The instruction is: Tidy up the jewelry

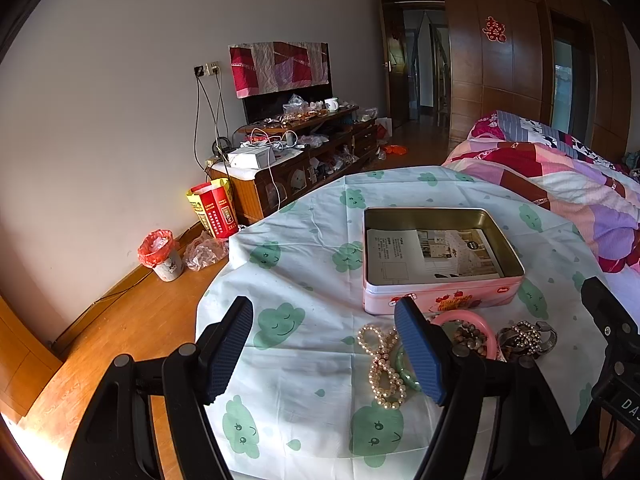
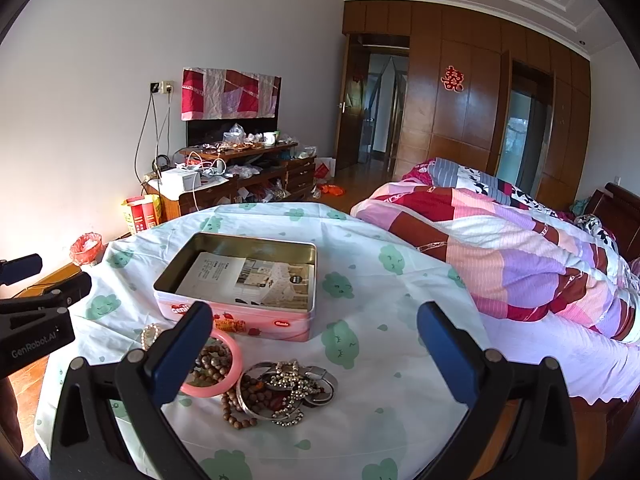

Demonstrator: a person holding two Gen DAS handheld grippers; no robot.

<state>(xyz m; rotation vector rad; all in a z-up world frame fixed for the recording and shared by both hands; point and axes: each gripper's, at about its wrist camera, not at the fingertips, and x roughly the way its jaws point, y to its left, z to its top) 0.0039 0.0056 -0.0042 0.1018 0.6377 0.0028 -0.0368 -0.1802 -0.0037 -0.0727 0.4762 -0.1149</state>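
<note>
Both claws hang wide apart over the desk's [image 2: 400,320] near edge, gripping nothing: left claw [image 1: 324,354], right claw [image 2: 316,354]. Just beyond lie a pearl strand [image 1: 382,368], pink bangle [image 2: 234,364] and wooden beads [image 2: 236,416]. Farther toward the middle sits the open pink tin [image 2: 240,320].

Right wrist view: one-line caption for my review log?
Open right gripper above heaped jewelry and pink bangle, before open tin.

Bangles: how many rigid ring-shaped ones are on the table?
3, possibly more hidden. A pink bangle lies before the tin, a green bangle by the pearl strand, and a silver bangle in the tangled pile.
</note>
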